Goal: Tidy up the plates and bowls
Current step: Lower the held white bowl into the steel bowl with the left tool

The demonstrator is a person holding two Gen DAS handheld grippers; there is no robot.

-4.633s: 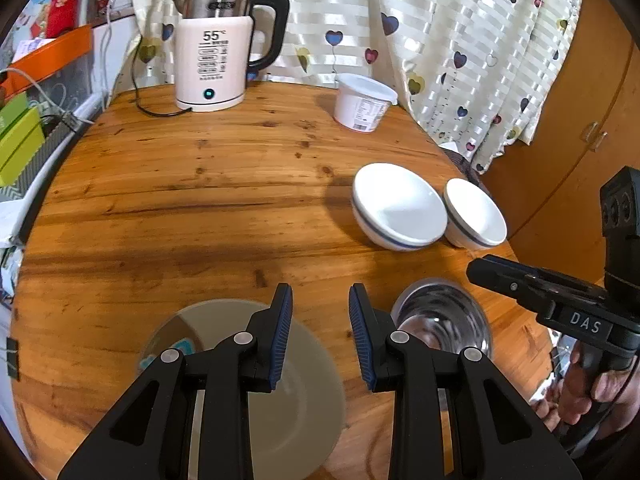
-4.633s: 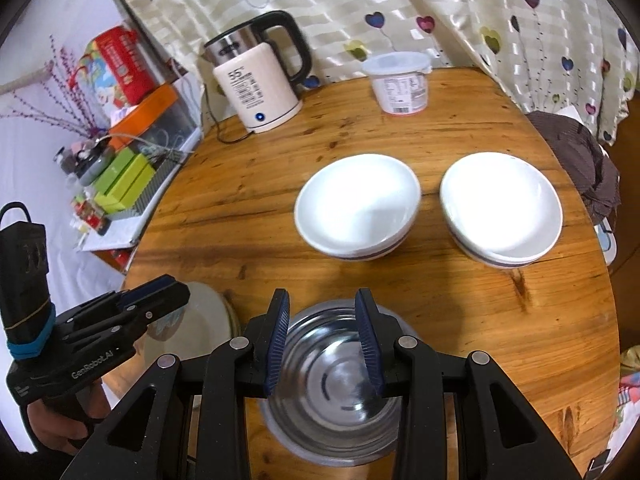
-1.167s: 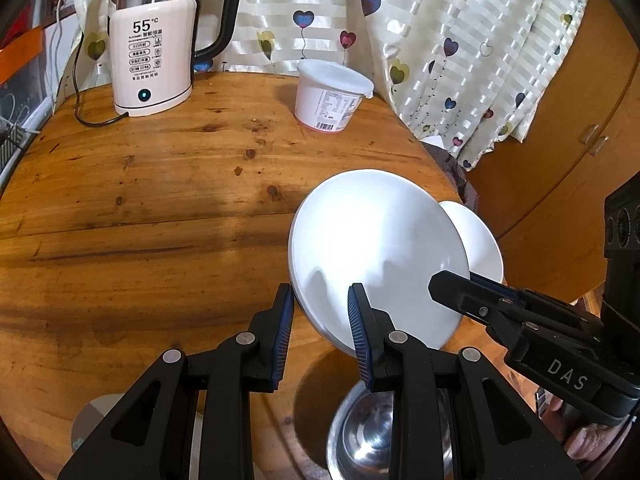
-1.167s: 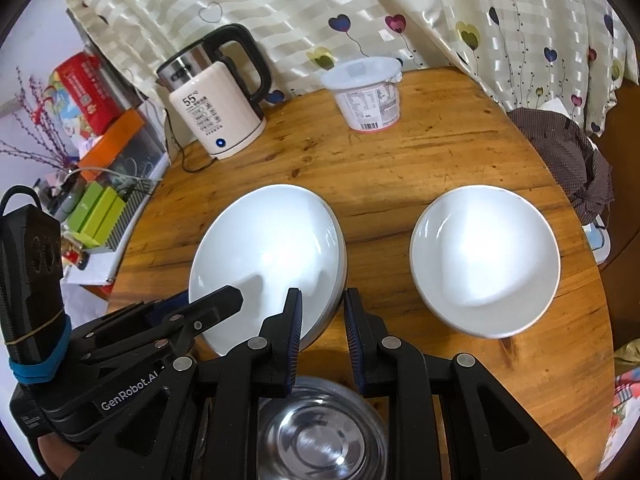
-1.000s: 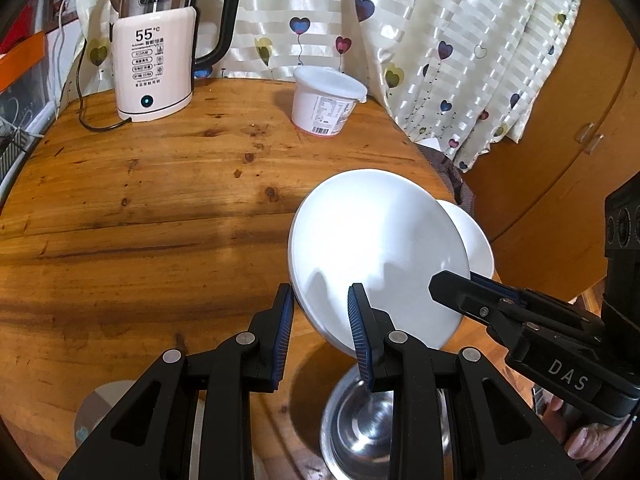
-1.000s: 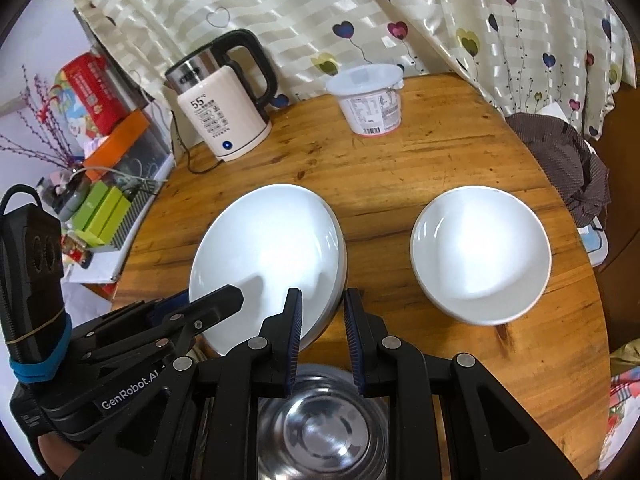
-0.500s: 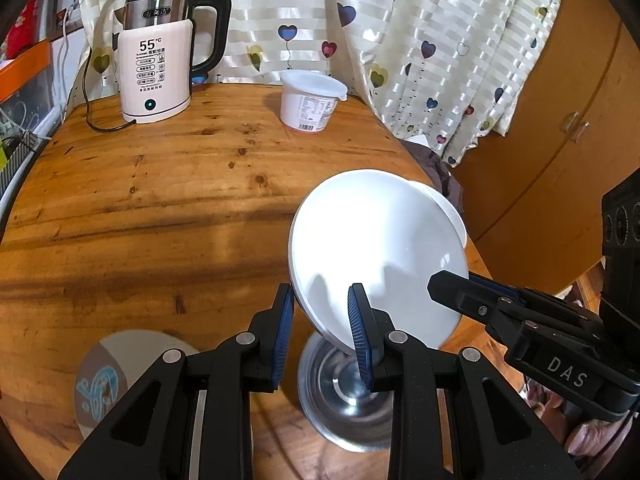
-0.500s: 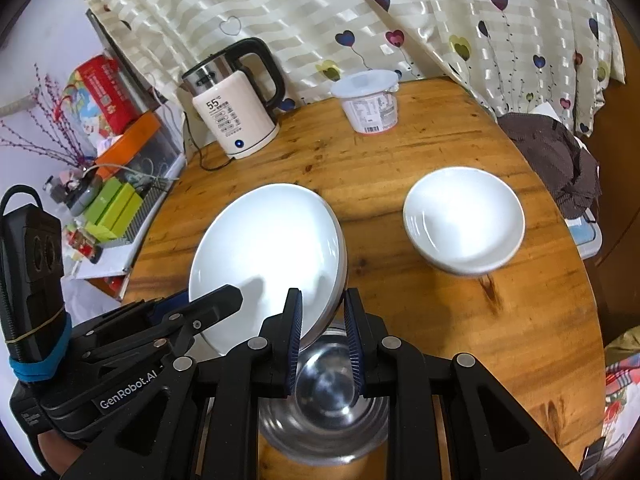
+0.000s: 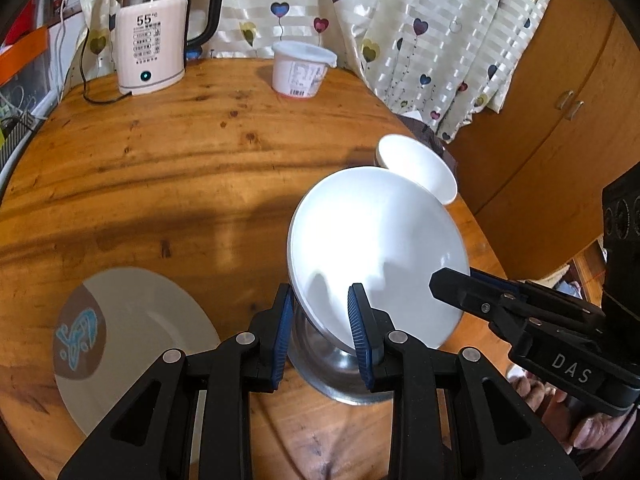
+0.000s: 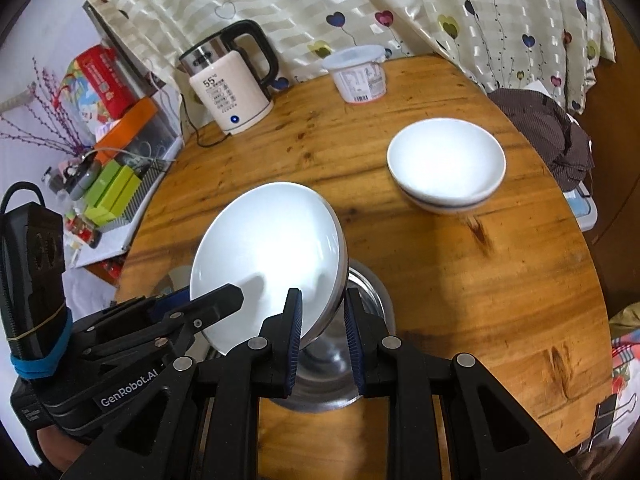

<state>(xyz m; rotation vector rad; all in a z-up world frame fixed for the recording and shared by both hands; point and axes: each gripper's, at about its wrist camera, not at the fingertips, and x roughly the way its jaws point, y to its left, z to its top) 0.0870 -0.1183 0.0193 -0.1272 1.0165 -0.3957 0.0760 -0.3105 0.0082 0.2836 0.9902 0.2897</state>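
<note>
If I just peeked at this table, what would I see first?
You'd spot the big white bowl first: it's tilted up in the air near the front of the round wooden table, pinched on its rim by the left tool and the right tool. Right under it sits a shiny steel bowl. At the back by the heart curtain stands a pink-white kettle showing 55.

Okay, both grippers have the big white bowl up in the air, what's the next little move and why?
Probably lower the white bowl into the steel bowl right beneath it. Both the left hand-held gripper and the right hand-held gripper clamp its near rim, it hangs tilted above the table, and nesting would tidy the bowls.
</note>
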